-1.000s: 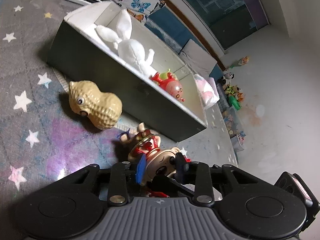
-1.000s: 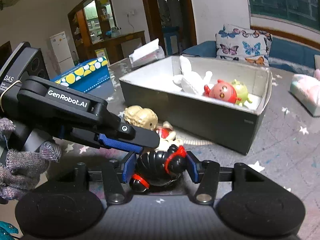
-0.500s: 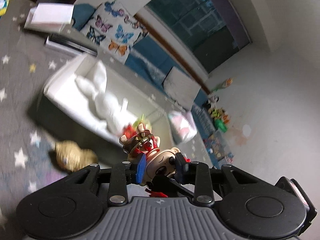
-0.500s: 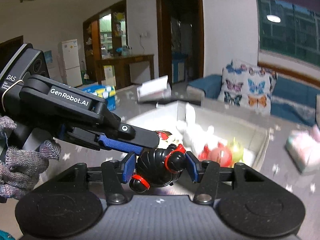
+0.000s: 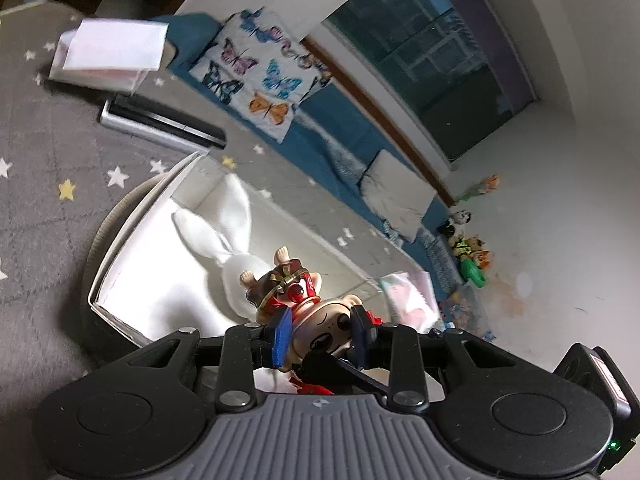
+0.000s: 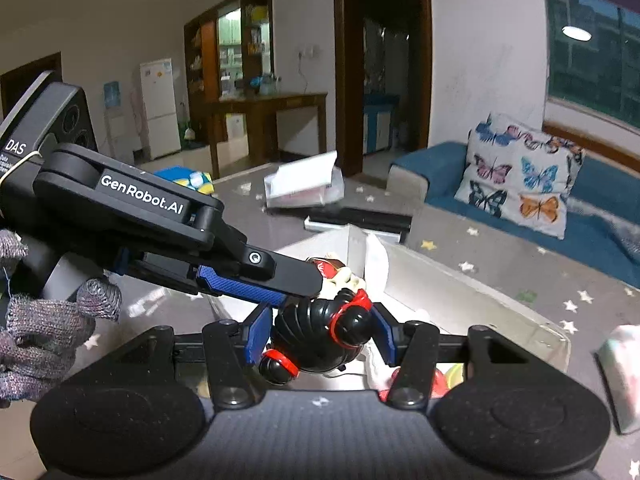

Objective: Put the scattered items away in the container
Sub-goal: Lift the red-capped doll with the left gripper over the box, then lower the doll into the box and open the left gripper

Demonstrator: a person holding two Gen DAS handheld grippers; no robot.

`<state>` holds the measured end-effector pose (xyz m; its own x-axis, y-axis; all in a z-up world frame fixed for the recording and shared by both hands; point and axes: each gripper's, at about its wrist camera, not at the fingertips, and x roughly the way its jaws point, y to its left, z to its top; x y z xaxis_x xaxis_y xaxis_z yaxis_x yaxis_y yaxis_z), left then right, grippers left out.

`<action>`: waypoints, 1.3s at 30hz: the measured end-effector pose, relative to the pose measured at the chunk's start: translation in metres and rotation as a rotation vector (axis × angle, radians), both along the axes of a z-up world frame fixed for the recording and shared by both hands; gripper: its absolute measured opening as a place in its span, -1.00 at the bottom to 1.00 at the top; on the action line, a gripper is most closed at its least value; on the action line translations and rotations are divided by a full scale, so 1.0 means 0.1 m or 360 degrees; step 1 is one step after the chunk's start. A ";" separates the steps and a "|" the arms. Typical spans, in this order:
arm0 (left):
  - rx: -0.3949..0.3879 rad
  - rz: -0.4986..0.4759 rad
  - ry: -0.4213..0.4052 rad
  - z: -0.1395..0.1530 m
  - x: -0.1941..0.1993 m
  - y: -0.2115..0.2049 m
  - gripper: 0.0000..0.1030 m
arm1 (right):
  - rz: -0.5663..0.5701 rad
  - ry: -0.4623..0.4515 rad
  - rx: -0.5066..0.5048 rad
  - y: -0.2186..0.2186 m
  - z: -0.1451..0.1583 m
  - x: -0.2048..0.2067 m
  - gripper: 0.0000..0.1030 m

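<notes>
My left gripper [image 5: 320, 336] is shut on a red-robed doll [image 5: 304, 300], held above the open white box [image 5: 132, 216]. A white plush rabbit [image 5: 224, 232] lies inside the box. My right gripper [image 6: 320, 330] is shut on a black figure with red headphones [image 6: 320, 332], above the same box [image 6: 480, 292]. The left gripper's arm [image 6: 168, 224] reaches in from the left of the right wrist view, and its doll [image 6: 336, 274] shows just past the black figure. Red and green toys [image 6: 444, 378] show low in the box.
A tissue box [image 5: 108, 52] and a silver flat device [image 5: 160, 124] lie on the grey star-patterned cloth [image 5: 48, 152] beyond the box. A blue sofa with a butterfly cushion [image 6: 520, 172] stands behind. A pink-and-white packet [image 5: 408, 296] lies right of the box.
Both grippers have lifted their toys off the cloth and moved them over the box. The peanut toy has dropped out of view.
</notes>
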<state>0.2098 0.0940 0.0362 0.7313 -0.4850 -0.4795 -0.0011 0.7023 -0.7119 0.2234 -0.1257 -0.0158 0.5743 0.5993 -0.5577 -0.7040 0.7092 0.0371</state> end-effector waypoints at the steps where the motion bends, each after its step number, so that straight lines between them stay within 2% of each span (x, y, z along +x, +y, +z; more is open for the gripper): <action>1: -0.0009 0.0000 0.0021 -0.05 0.04 0.01 -0.34 | 0.0007 0.0022 -0.0009 0.01 -0.04 0.06 0.04; 10: -0.0043 -0.0017 0.0106 -0.33 0.29 0.06 -0.35 | 0.0051 0.0143 -0.0089 0.11 -0.35 0.34 0.03; 24: -0.0003 -0.0050 0.0101 -0.35 0.29 0.01 -0.35 | 0.0072 0.0226 -0.0173 0.11 -0.49 0.38 0.03; 33: 0.0038 -0.0042 0.0084 -0.30 0.25 -0.02 -0.34 | 0.0038 0.0211 -0.0132 0.06 -0.45 0.31 0.04; 39: 0.0039 -0.0033 0.0054 -0.25 0.14 0.01 -0.34 | 0.0005 0.0131 -0.0076 -0.02 -0.32 0.15 0.04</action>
<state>0.2234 0.0946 0.0117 0.7044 -0.4875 -0.5160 -0.0103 0.7198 -0.6941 0.2381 -0.1278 -0.0481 0.5234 0.5724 -0.6312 -0.7021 0.7094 0.0611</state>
